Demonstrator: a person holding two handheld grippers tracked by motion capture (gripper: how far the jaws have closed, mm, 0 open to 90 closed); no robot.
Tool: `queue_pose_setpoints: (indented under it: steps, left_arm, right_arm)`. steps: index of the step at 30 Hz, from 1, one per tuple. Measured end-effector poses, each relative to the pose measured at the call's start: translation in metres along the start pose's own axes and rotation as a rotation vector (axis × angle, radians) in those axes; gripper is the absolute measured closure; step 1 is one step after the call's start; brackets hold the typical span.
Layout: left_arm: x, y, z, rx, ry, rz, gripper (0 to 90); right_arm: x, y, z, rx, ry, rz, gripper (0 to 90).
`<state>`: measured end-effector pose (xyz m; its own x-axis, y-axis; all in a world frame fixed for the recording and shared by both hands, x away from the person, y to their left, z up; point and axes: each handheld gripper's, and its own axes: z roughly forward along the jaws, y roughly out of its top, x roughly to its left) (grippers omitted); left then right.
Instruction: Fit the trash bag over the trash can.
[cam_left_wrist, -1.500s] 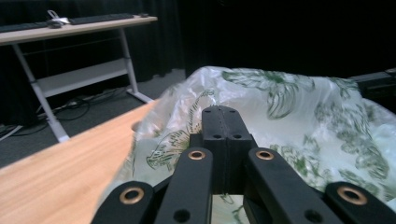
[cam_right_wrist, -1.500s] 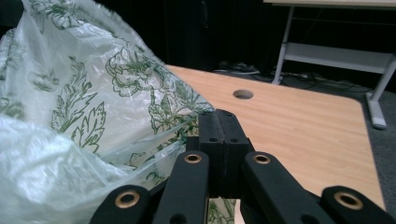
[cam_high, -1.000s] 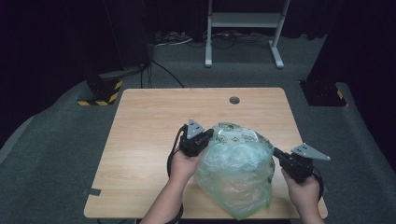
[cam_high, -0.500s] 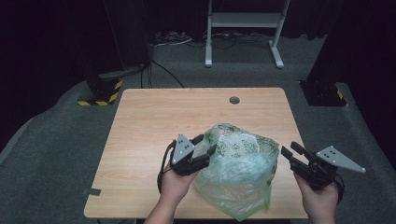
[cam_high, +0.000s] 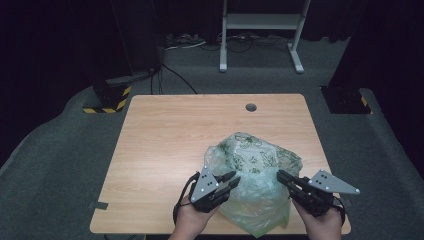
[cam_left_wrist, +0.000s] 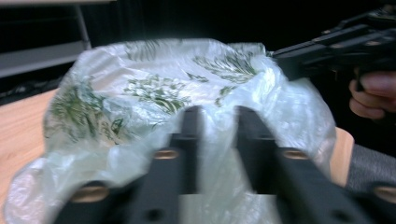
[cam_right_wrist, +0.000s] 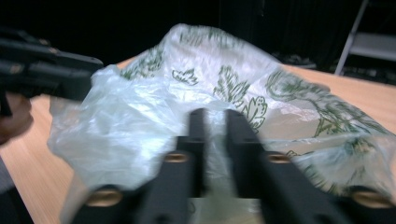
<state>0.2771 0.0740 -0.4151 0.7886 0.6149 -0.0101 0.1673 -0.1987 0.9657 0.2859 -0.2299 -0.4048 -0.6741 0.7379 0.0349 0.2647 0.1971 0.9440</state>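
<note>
A crumpled clear plastic bag (cam_high: 252, 162) printed with green leaves lies on the front right part of the wooden table (cam_high: 185, 130). My left gripper (cam_high: 233, 179) sits at the bag's left side, jaws slightly apart, tips at the film. My right gripper (cam_high: 280, 175) is at the bag's right side, jaws narrowly apart. In the left gripper view the bag (cam_left_wrist: 154, 88) bulges just beyond my left gripper (cam_left_wrist: 218, 112), with the right gripper (cam_left_wrist: 336, 46) at top right. In the right gripper view the bag (cam_right_wrist: 219, 70) rises past my right gripper (cam_right_wrist: 215, 114), with the left gripper (cam_right_wrist: 46, 70) at left.
A round cable hole (cam_high: 251, 107) sits near the table's far edge. Behind the table stand a white frame (cam_high: 260, 22), a yellow-and-black striped base (cam_high: 107, 97) at left and a black base (cam_high: 345, 97) at right. Cables lie on the grey floor.
Both grippers have drawn back toward the table's front edge, away from the top of the bag. The bag has stayed about where it was.
</note>
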Motion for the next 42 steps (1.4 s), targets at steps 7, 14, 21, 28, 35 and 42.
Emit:
queue_pose_setpoints:
  steps: [7, 14, 21, 28, 35, 42]
  left_arm:
    - [-0.013, -0.022, 0.000, 0.046, -0.024, 0.037, 83.7]
    - [0.007, -0.002, -0.006, -0.059, 0.043, -0.020, 47.2]
    - [0.030, -0.023, 0.008, 0.010, 0.091, -0.086, 40.4]
    - [0.039, -0.037, 0.020, 0.067, 0.134, -0.099, 43.9]
    - [0.043, -0.036, 0.034, 0.107, 0.097, -0.072, 42.8]
    - [0.032, -0.034, 0.046, 0.118, 0.064, -0.037, 41.1]
  right_arm:
    - [-0.002, -0.016, -0.011, 0.013, 0.004, 0.001, 82.7]
    - [-0.005, -0.027, -0.001, 0.066, 0.009, 0.002, 74.0]
    - [-0.010, -0.044, 0.013, 0.152, -0.011, 0.024, 52.8]
    - [-0.018, -0.052, 0.030, 0.194, -0.020, 0.003, 38.0]
    - [-0.017, -0.047, 0.041, 0.207, 0.026, -0.090, 34.2]
    - [-0.020, -0.047, 0.034, 0.189, 0.039, -0.091, 32.0]
